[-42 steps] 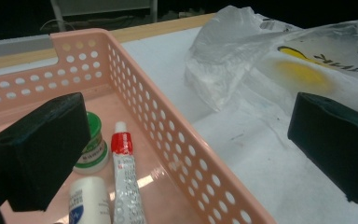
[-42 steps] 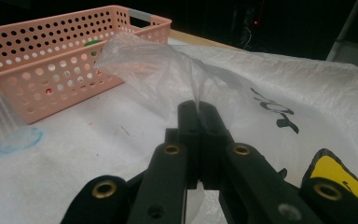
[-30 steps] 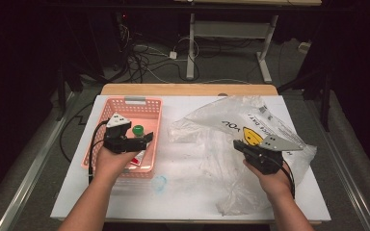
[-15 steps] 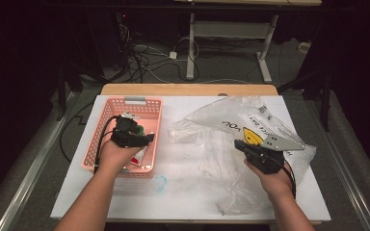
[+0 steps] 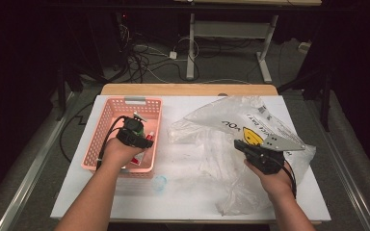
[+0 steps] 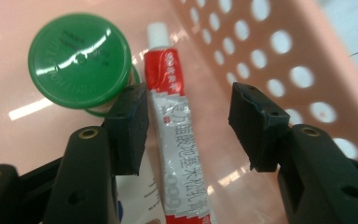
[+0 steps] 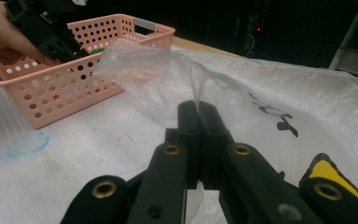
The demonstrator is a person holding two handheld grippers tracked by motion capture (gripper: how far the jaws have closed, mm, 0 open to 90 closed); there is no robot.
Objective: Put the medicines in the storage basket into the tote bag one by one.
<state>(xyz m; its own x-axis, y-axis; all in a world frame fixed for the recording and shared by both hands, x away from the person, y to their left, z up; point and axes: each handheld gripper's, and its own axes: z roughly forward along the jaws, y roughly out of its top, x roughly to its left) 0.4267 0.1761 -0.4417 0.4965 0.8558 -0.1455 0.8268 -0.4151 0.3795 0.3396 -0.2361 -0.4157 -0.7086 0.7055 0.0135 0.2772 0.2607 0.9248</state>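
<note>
While my right gripper (image 7: 199, 109) pinches the clear plastic bag (image 5: 231, 120), my left gripper (image 6: 189, 122), jaws closing but not yet clamped, straddles the red-and-white glue tube (image 6: 177, 140) in the pink perforated basket (image 5: 107, 125); I should centre before squeezing.

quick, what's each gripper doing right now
left gripper: open, jaws have just been closing around the red and white tube in the pink basket, not yet pinching it
right gripper: shut on the clear plastic bag
</note>
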